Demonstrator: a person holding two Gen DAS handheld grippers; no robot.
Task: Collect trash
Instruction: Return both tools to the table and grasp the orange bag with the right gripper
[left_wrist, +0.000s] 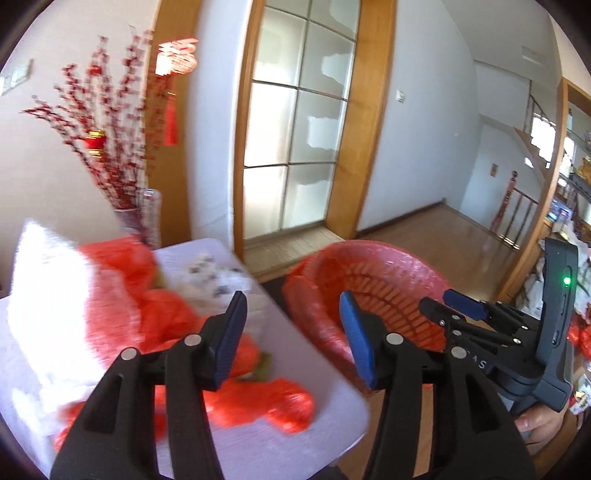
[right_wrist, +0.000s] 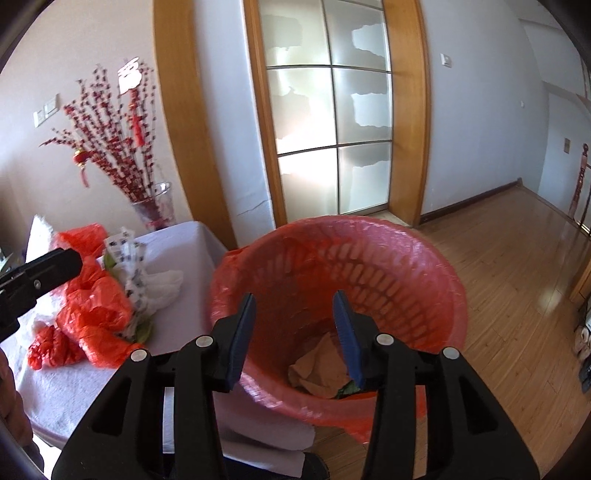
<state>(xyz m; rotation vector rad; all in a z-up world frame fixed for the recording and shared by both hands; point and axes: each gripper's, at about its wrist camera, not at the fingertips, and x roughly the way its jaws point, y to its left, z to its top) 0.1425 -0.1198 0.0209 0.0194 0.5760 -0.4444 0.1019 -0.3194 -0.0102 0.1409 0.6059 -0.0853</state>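
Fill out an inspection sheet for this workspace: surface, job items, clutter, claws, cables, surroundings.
Surface: table under a white cloth, beside the bin.
Job's things: red lined bin on the floor, brown paper and a green scrap at its bottom; red plastic bags and printed white wrapper on the table.
Clutter: white bundle at the table's far left, blurred.
Claws: left claw open, empty, over the table edge; right claw open, empty, over the bin.
Cables: nothing seen.
Surroundings: glass vase of red berry branches, frosted glass door, wooden floor.
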